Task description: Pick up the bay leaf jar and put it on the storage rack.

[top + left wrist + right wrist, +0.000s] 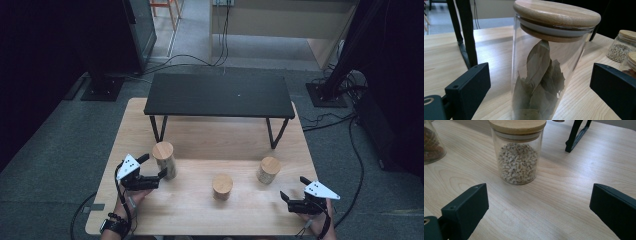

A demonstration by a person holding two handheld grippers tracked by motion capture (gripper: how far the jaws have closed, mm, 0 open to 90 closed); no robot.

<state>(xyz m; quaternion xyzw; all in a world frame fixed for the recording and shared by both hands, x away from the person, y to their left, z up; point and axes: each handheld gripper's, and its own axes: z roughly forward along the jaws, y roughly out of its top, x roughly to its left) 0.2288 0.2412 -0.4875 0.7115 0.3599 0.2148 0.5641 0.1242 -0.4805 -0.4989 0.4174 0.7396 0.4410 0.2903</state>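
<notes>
A tall glass jar [164, 159] with a wooden lid holds bay leaves [541, 75] and stands at the left of the wooden table [200, 140]. My left gripper [154, 167] is open, one jaw on each side of this jar. In the left gripper view [539, 82] a gap shows on both sides. A short jar of pale seeds [269, 170] stands at the right. My right gripper [294, 188] is open and empty, a little in front of it, and the seed jar [517, 162] stands ahead of its jaws [539, 205].
A third short jar [222, 186] with brown contents [431, 145] stands between the other two. A low black shelf [218, 95] on thin legs [466, 32] spans the back of the table. Cables and black stands lie on the floor beyond.
</notes>
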